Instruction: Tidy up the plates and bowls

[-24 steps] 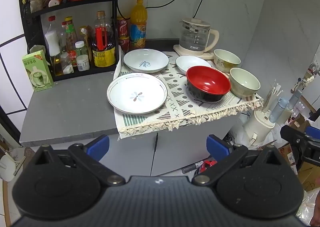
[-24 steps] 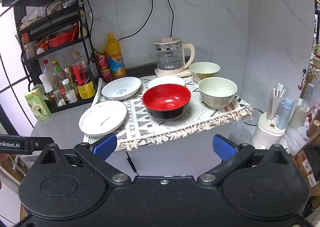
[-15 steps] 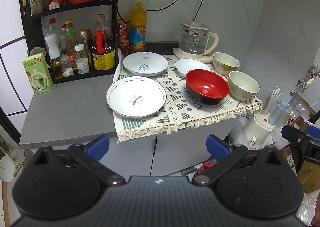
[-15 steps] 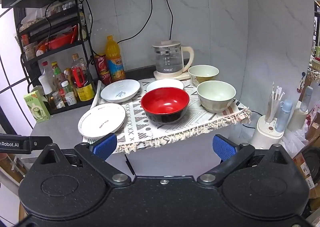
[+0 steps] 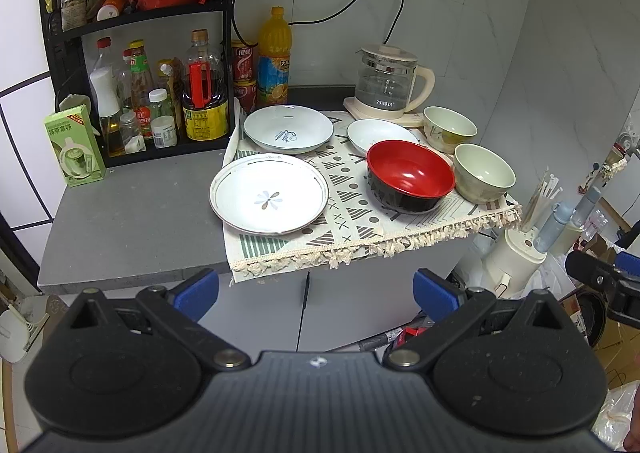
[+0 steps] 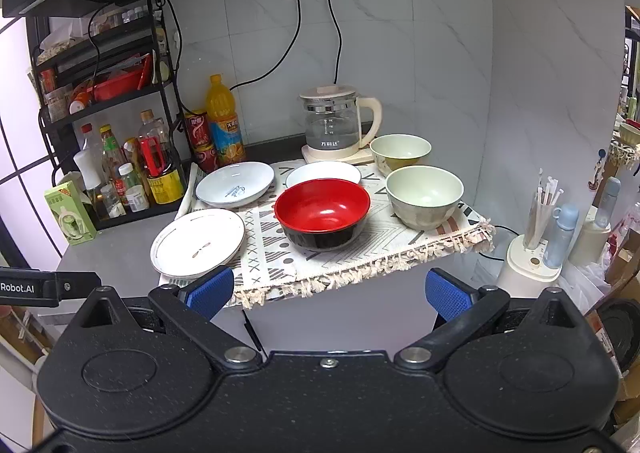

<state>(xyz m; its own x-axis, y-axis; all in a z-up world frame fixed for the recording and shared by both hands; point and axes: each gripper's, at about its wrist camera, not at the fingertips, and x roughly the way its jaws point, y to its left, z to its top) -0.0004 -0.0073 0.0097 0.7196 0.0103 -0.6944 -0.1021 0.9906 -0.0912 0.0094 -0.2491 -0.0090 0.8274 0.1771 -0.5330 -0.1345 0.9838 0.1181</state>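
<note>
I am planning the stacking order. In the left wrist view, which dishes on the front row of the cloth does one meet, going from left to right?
flower plate → red bowl → pale green bowl

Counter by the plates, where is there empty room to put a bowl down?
The bare grey countertop is free between the green carton and the white flower-patterned plate. The patterned fringed cloth has a small gap between that plate and the red-and-black bowl. It is crowded at the back, around the glass kettle and two pale green bowls.
</note>
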